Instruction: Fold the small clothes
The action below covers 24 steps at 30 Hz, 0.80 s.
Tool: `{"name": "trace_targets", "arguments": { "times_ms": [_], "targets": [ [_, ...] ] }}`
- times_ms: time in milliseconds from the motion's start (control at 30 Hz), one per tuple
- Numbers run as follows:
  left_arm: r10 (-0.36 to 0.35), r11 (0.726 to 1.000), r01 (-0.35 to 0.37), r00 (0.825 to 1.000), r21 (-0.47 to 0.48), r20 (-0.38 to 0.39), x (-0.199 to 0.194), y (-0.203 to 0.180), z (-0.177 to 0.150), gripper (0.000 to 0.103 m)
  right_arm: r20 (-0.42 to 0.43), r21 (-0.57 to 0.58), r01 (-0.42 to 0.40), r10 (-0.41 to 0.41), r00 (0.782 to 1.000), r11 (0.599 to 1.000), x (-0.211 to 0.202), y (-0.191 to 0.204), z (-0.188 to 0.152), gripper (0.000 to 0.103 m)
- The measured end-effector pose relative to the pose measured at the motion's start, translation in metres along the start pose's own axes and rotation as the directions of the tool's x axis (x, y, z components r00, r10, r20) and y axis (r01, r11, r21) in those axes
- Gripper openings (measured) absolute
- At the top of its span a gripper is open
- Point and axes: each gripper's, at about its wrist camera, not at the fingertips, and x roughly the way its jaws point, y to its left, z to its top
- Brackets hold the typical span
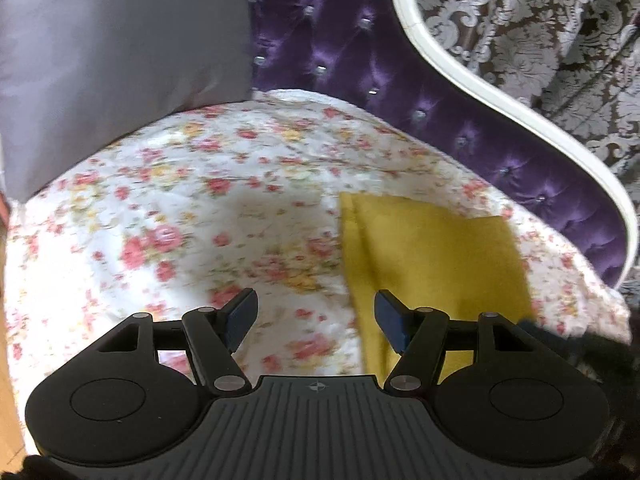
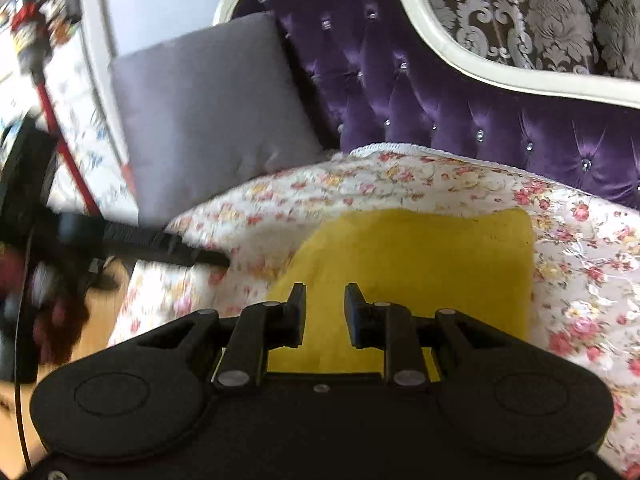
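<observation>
A yellow cloth [image 1: 432,256] lies folded flat on the flowered bedspread [image 1: 192,208], with a lengthwise crease near its left edge. My left gripper [image 1: 316,320] hovers open over the bedspread. Its right finger [image 1: 390,320] is above the cloth's left edge and nothing is between the pads. In the right wrist view the same yellow cloth [image 2: 424,264] spreads out below my right gripper [image 2: 325,300]. Its jaws stand a narrow way apart above the cloth's near part. The cloth shows through the gap and no pad presses on it.
A grey pillow [image 1: 120,64] leans at the back left against a purple tufted backrest [image 1: 360,52] with a white frame [image 1: 472,80]. A dark blurred shape [image 2: 152,244] reaches in over the bedspread's left edge. Wooden floor [image 2: 100,300] lies beyond that edge.
</observation>
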Motion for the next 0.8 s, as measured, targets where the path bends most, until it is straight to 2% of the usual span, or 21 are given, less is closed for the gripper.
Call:
{"name": "trace_targets", "arguments": {
  "times_ms": [100,133,200,367,533,567,600,633,700,767,800],
  "targets": [
    [-0.036,0.999,0.037,0.999,0.016,-0.019,0.010,-0.011,0.008,0.063,-0.021,-0.080,-0.008,0.006,1.000,0.997,-0.004,0.017,-0.013,0.036],
    [-0.046,0.999,0.047,0.998,0.017,-0.030,0.014,-0.014,0.011,0.063,-0.023,-0.110,-0.013,0.011,1.000,0.994,-0.005,0.024,-0.017,0.045],
    [-0.072,0.997,0.073,0.996,0.014,-0.058,0.024,-0.018,0.017,0.063,-0.027,-0.167,-0.033,0.029,0.999,0.985,-0.005,0.036,-0.024,0.055],
    [-0.106,0.994,0.110,0.985,0.018,-0.134,0.046,-0.028,0.026,0.063,-0.040,-0.331,-0.019,0.006,0.999,0.943,0.005,0.063,-0.039,0.055],
    [-0.107,0.993,0.114,0.982,0.035,-0.158,0.050,-0.031,0.023,0.063,-0.033,-0.451,0.024,-0.044,0.999,0.892,0.020,0.078,-0.048,0.054],
    [-0.108,0.993,0.114,0.981,0.032,-0.159,0.050,-0.031,0.023,0.063,-0.037,-0.462,0.022,-0.045,0.998,0.887,0.023,0.079,-0.050,0.052],
    [-0.111,0.993,0.117,0.981,0.026,-0.161,0.050,-0.029,0.023,0.063,-0.047,-0.469,0.020,-0.047,0.998,0.883,0.028,0.079,-0.050,0.042],
    [-0.115,0.993,0.120,0.980,0.020,-0.165,0.049,-0.028,0.022,0.063,-0.061,-0.468,0.016,-0.051,0.997,0.883,0.032,0.077,-0.049,0.011],
    [-0.135,0.991,0.137,0.977,-0.002,-0.167,0.047,-0.024,0.021,0.063,-0.070,-0.403,0.003,-0.034,0.997,0.915,0.031,0.067,-0.045,0.009],
    [-0.184,0.983,0.181,0.970,-0.034,-0.160,0.043,-0.020,0.020,0.066,-0.030,-0.261,-0.024,0.016,0.999,0.965,0.018,0.049,-0.037,0.009],
    [-0.216,0.976,0.210,0.965,-0.052,-0.151,0.041,-0.018,0.019,0.072,-0.006,-0.206,-0.023,0.022,1.000,0.978,0.011,0.041,-0.033,0.009]
  ]
}}
